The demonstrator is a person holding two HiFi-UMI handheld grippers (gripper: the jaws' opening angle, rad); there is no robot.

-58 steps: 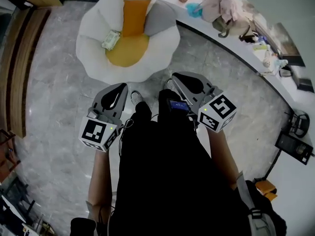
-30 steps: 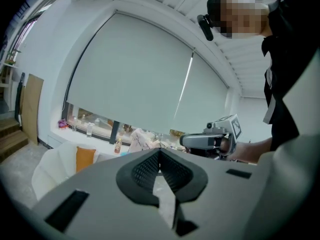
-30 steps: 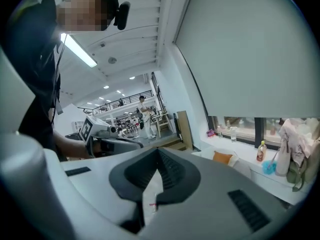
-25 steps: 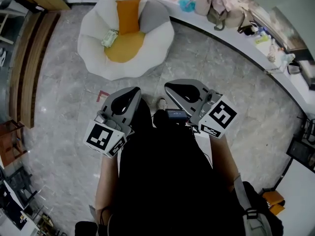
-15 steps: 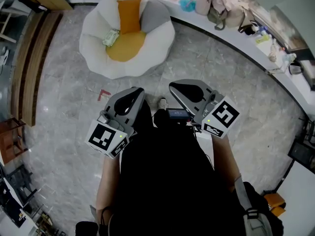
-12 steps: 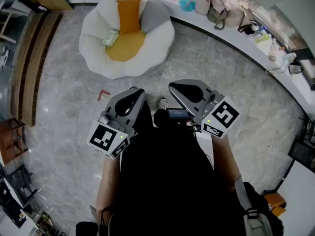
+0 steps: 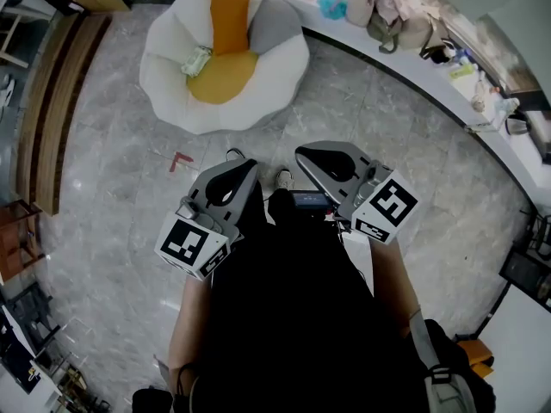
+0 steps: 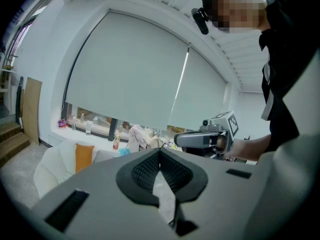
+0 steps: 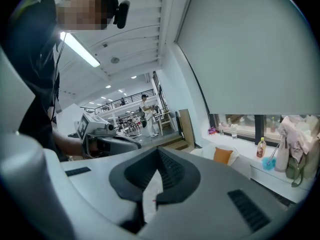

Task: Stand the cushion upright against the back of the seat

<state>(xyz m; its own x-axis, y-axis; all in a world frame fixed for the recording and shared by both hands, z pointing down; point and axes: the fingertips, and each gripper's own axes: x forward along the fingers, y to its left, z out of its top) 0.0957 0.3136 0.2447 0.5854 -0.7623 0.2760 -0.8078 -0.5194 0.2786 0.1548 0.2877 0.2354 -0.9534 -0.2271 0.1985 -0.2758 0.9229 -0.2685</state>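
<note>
A white petal-shaped chair stands on the floor well ahead of me. An orange cushion stands upright against its back, above a yellow seat pad and next to a grey cushion. A small green packet lies on the seat's left. My left gripper and right gripper are held in front of my body, far short of the chair, both shut and empty. The cushion also shows small in the left gripper view and the right gripper view.
A curved white window ledge behind the chair carries bags, bottles and a blue brush. Wooden steps run along the left. A red mark is on the grey stone floor between me and the chair.
My left gripper has drifted slightly right, toward my body's middle. The chair sits a little further off than in the oldest frame. The cushion stands as before; both grippers stay shut.
</note>
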